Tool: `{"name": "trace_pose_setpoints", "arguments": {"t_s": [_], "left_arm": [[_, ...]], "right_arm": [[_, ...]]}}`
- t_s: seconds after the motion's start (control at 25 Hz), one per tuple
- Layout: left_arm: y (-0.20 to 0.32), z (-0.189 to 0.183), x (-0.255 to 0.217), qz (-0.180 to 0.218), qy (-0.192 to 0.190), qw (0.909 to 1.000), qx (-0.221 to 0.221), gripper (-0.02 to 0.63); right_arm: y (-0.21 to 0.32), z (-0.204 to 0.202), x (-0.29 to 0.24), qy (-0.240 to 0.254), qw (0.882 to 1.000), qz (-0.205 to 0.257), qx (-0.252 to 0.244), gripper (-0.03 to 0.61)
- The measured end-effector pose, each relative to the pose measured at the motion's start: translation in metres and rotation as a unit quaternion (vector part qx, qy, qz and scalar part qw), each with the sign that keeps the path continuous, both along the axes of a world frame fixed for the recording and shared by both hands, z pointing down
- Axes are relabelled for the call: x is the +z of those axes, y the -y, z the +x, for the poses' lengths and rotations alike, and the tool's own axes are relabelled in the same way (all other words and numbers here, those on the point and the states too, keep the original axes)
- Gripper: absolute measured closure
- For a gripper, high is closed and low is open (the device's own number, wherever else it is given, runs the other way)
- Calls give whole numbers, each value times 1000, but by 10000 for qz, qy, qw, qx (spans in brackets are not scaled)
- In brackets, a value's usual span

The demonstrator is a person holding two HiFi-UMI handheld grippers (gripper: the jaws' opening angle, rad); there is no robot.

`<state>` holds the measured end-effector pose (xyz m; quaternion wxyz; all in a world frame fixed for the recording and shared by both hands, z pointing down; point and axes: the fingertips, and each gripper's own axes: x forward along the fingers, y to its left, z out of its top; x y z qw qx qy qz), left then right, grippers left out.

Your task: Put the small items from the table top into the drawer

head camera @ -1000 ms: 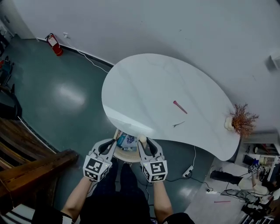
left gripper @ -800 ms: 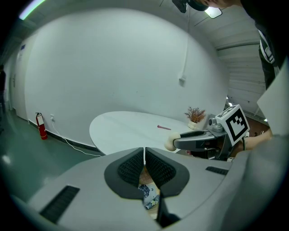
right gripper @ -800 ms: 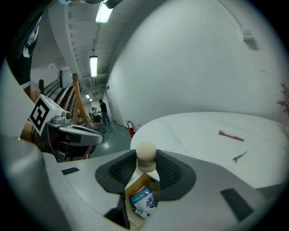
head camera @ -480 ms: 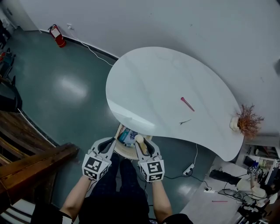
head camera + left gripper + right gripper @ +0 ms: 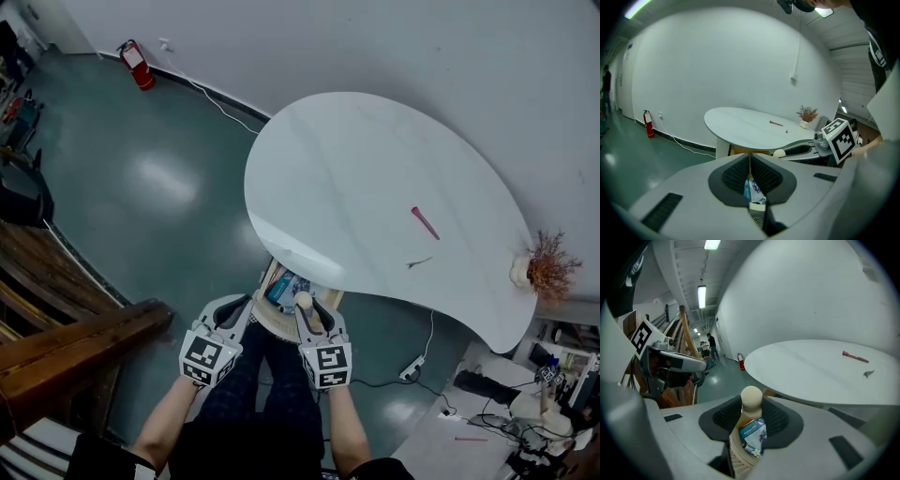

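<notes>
Below the table point(image 5: 375, 187), only gripper views show right fingers point(image 5: 780, 420) clamping drawer knob point(image 5: 751, 397), left fingers point(image 5: 736, 176) closed.

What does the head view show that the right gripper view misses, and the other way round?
Head view only: the dried plant at the far end, and the right gripper's marker cube. Right gripper view only: a long corridor with ceiling lights. Both: the white table, the pink item, the drawer knob between the right gripper's jaws, and the blue packet.
</notes>
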<state>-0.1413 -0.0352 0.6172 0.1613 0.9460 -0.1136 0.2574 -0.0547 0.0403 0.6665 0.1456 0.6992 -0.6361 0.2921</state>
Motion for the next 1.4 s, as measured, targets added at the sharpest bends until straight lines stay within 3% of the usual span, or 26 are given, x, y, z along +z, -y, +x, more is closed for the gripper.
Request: {"name": "trace_pose_setpoints", "arguments": {"t_s": [0.6,1.4], "left_arm": [[9,-17,56,-88,-18,9998,-190,588],[6,-24,75,-182,76,9996,-222,588]], "right_arm": [[11,-5,61,8,9995,-297,-78,426],[14,-8,75,-75,9990,-431,-99,425]]}}
